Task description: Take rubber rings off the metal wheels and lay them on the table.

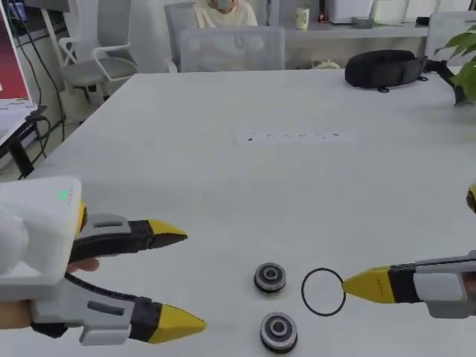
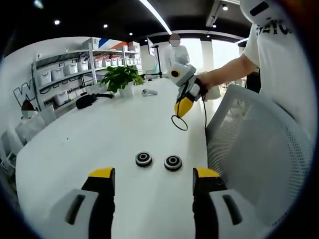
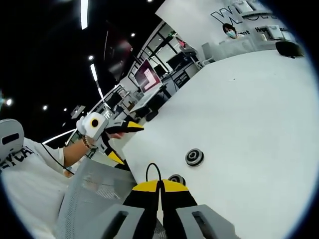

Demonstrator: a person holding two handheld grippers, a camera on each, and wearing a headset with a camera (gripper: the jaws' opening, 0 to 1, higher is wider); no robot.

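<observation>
Two small metal wheels with dark rims (image 1: 270,277) (image 1: 279,332) lie flat on the white table (image 1: 223,163), near its front edge. My right gripper (image 1: 346,285) is shut on a thin black rubber ring (image 1: 303,290), which hangs just right of the wheels. In the right gripper view the ring (image 3: 148,170) loops up from the closed tips (image 3: 159,184), with the wheels (image 3: 194,157) (image 3: 175,179) beyond. My left gripper (image 1: 195,280) stands open and empty to the left of the wheels. From the left gripper view (image 2: 154,174) both wheels (image 2: 144,159) (image 2: 173,163) lie ahead.
A black bag (image 1: 381,68) and a green plant (image 1: 465,67) sit at the far right of the table. A strip of small printed marks (image 1: 297,137) lies mid-table. Grey mesh chairs (image 2: 249,134) stand along the table's edges, and a person sits at the far end.
</observation>
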